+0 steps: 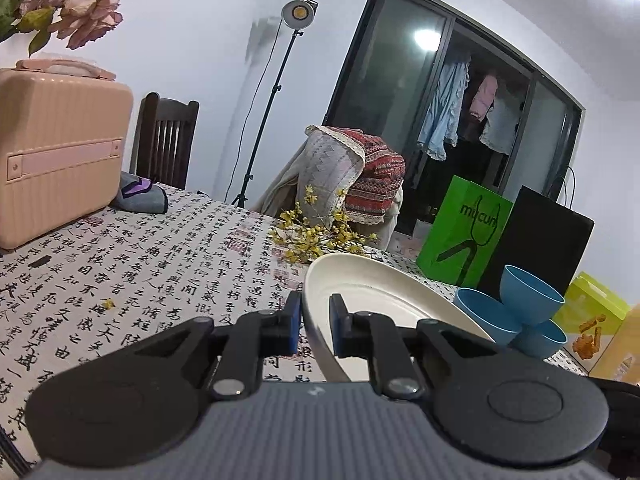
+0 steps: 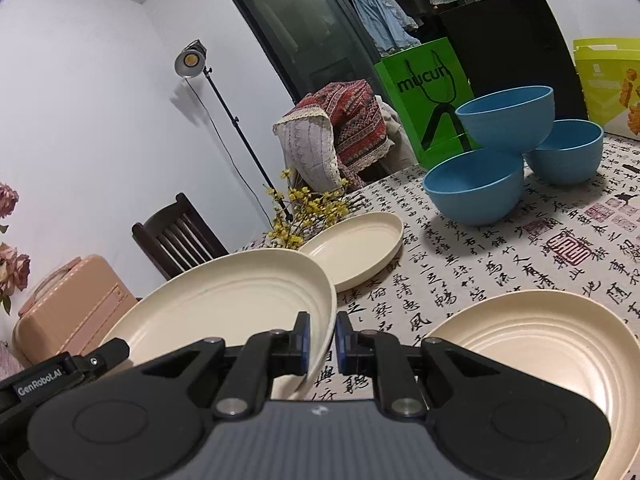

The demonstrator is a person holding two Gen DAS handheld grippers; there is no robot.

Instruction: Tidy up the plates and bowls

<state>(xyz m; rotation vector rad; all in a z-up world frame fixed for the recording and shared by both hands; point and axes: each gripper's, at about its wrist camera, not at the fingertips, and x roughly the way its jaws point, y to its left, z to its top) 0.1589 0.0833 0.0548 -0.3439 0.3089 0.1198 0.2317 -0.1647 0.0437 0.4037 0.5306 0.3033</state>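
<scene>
We hold one cream plate (image 2: 224,300) between both tools: the right gripper (image 2: 320,338) is pinching its rim on the near right edge, and the left gripper (image 1: 316,326) is pinching the opposite rim, so the plate hangs tilted above the calligraphy tablecloth (image 2: 500,264) with its face turned up and away from us. The plate is round, so no long axis matters; what counts is that its body spreads leftward and ahead of the right gripper's pinch, and rightward and ahead of the left gripper's pinch.

Just right of the right gripper and below it lies a second cream plate (image 2: 536,344), flat on the cloth, empty. Ahead and a little right of the held rim sits a third, smaller-looking plate (image 2: 356,248), also empty, just in front of the yellow flower sprigs (image 2: 308,208). We judge either resting plate as a likely stacking target; the near one lies closest to the right hand.

Farther ahead and right stand three blue bowls (image 2: 476,188): two on the cloth, one perched on their rims, all seemingly empty, though we cannot see fully inside. Behind them stand a green bag (image 2: 424,92) and a black bag (image 2: 516,36). Far left sits a pink case (image 1: 60,148)
</scene>
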